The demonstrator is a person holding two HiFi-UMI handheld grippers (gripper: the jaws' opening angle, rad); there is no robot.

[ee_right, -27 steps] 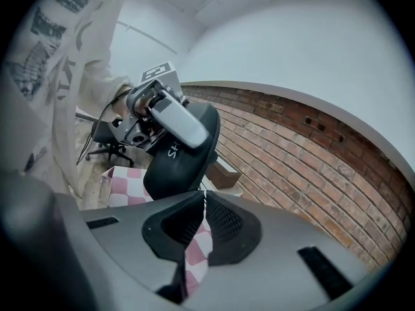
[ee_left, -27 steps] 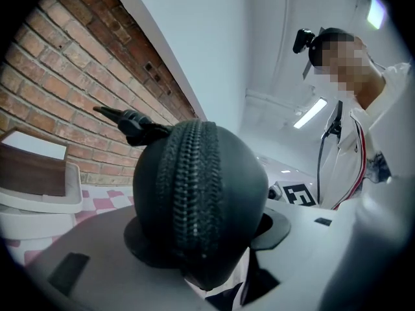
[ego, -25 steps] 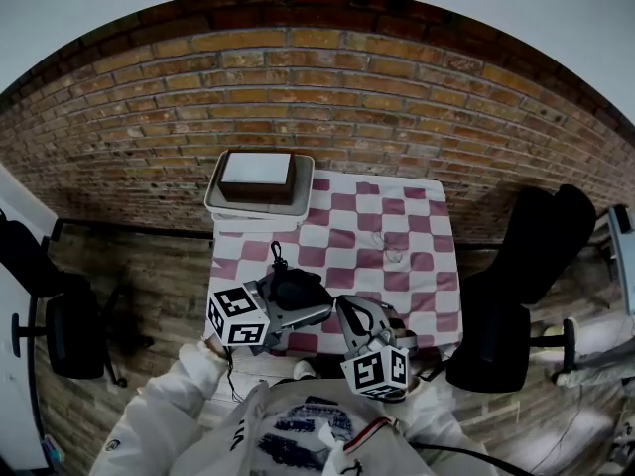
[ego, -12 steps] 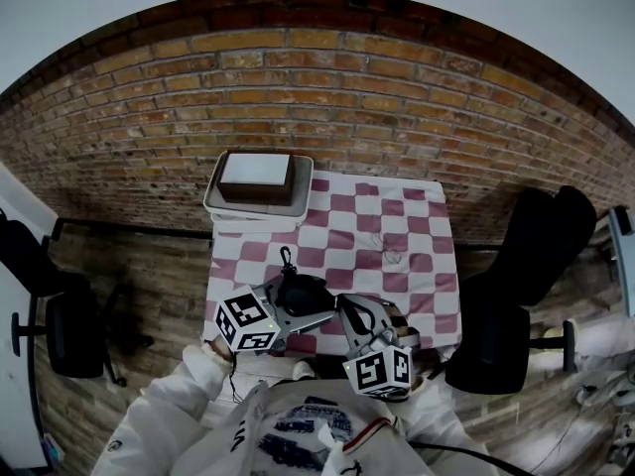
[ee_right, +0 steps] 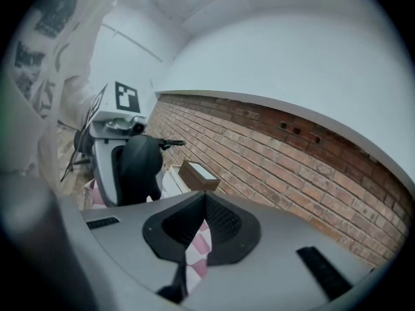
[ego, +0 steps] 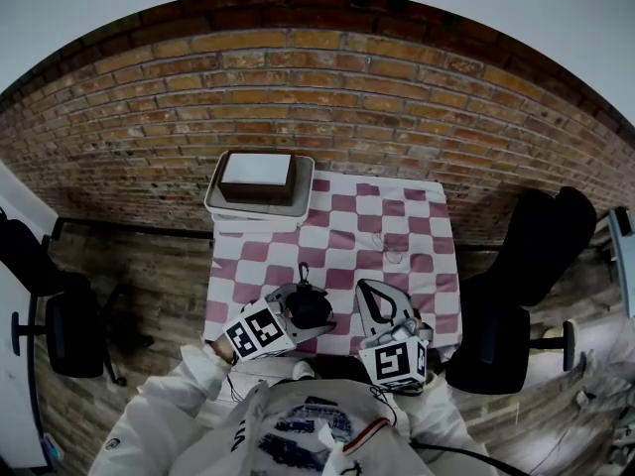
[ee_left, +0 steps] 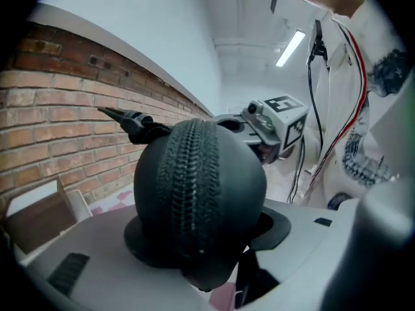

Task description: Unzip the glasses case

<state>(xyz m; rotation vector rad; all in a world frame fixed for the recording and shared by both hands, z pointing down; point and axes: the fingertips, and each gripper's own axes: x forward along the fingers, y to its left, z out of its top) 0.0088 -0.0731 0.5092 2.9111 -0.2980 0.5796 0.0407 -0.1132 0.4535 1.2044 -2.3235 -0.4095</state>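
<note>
Box in tray beyond glasses case.

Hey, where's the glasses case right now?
In the head view, left of centre, over the near edge of the checkered table: the glasses case is clamped in the left hand-held gripper.

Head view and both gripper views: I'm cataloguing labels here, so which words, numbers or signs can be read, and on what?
No words or numbers are readable.
Cube on the left gripper, cube on the right gripper: black-and-white square patterns, no letters.
Shirt print: too blurred to read.
Glasses case, box: no label visible.
</note>
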